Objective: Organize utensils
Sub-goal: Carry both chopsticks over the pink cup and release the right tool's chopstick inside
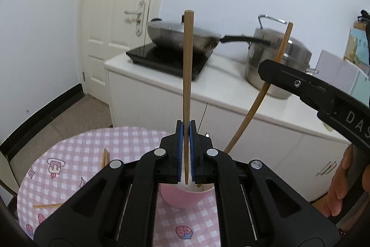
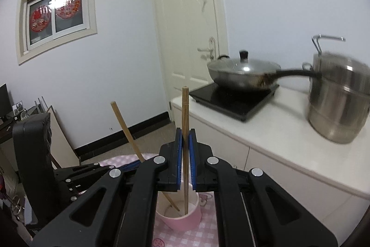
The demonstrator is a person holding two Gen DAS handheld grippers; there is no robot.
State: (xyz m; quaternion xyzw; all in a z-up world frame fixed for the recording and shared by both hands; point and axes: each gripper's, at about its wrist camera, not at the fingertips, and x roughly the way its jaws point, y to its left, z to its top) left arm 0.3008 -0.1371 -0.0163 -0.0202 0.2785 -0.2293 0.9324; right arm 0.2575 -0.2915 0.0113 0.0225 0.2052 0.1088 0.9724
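Observation:
My left gripper [image 1: 186,129] is shut on a brown chopstick [image 1: 187,75] that stands upright, its lower end reaching into the pink cup [image 1: 185,198] on the checked tablecloth [image 1: 76,154]. My right gripper [image 2: 185,134] is shut on a second chopstick [image 2: 185,108], whose tip rests inside the pink cup [image 2: 182,221]. From the left wrist view the right gripper [image 1: 268,71] comes in from the right, holding its chopstick [image 1: 256,105] at a slant. In the right wrist view the left gripper [image 2: 131,164] and its leaning chopstick [image 2: 126,129] are at the left.
Loose chopsticks [image 1: 105,156] lie on the tablecloth, another [image 1: 47,205] near its left edge. Behind stands a white counter [image 1: 226,94] with a wok [image 1: 182,35] on a black cooktop [image 1: 166,59] and a steel pot [image 1: 277,61]. A person's hand [image 1: 337,189] grips the right handle.

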